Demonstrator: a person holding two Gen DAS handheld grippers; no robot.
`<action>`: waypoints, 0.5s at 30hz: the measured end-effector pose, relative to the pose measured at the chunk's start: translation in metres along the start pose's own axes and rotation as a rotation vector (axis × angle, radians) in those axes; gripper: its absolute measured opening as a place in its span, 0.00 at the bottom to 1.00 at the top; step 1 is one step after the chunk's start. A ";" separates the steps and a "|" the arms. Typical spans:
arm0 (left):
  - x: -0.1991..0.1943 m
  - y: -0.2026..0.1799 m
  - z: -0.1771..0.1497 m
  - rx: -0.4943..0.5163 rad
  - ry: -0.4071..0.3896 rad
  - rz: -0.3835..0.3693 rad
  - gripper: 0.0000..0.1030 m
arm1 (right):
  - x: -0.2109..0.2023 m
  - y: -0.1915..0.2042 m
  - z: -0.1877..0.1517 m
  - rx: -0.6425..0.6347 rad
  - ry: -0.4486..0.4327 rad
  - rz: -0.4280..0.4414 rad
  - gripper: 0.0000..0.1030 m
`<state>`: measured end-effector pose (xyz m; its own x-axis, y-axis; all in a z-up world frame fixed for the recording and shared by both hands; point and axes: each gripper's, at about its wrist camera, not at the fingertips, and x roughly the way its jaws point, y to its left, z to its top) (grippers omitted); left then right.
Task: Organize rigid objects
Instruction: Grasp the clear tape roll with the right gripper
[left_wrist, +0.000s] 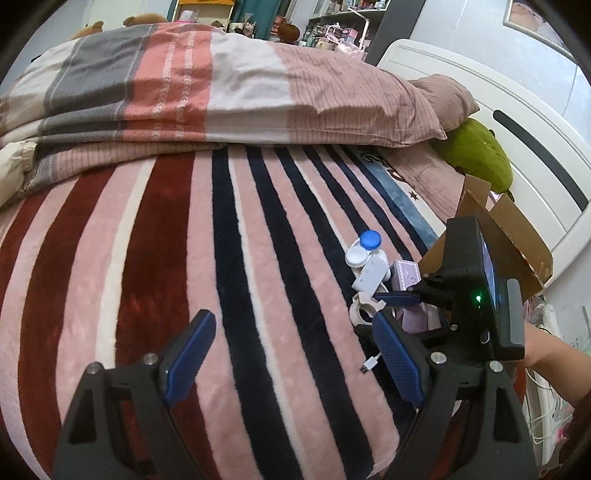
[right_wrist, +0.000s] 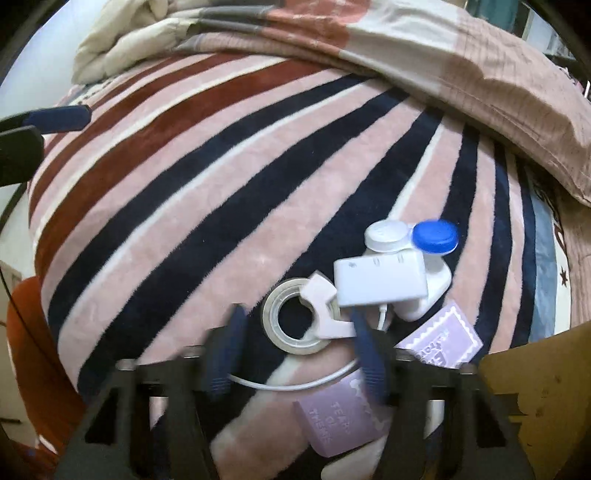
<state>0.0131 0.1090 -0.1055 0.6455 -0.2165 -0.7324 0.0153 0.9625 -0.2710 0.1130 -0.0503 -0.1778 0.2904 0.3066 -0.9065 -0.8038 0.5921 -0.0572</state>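
Right wrist view is showing the right gripper (right_wrist: 299, 350) hovering with jaws wide, the tape roll (right_wrist: 295, 319) lying between them on the blanket (right_wrist: 221, 192); the left gripper (left_wrist: 291, 354) is gaping empty.

Left tongs (left_wrist: 291, 354) gape wide — right tongs (right_wrist: 297, 343) parted, empty.

Tape roll (right_wrist: 295, 325) between parted jaws

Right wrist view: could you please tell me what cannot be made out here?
- Right hand-held gripper: fingers motion-blurred.
- Lower purple box: partly behind a finger; print reads upside down.
- Cardboard box: cut by the edge, inside unseen.
- White cable: ends hidden.
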 end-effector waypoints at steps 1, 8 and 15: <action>0.000 -0.001 0.001 0.002 0.001 -0.003 0.82 | 0.002 -0.001 0.003 -0.008 -0.002 -0.002 0.40; -0.005 -0.027 0.020 0.042 -0.005 -0.078 0.82 | -0.052 0.020 0.007 -0.056 -0.111 0.055 0.04; -0.009 -0.032 0.022 0.033 -0.005 -0.050 0.82 | -0.047 0.019 0.002 -0.035 -0.060 0.079 0.45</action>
<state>0.0235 0.0839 -0.0764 0.6468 -0.2634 -0.7157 0.0726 0.9555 -0.2859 0.0857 -0.0520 -0.1351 0.2549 0.3965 -0.8819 -0.8429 0.5380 -0.0018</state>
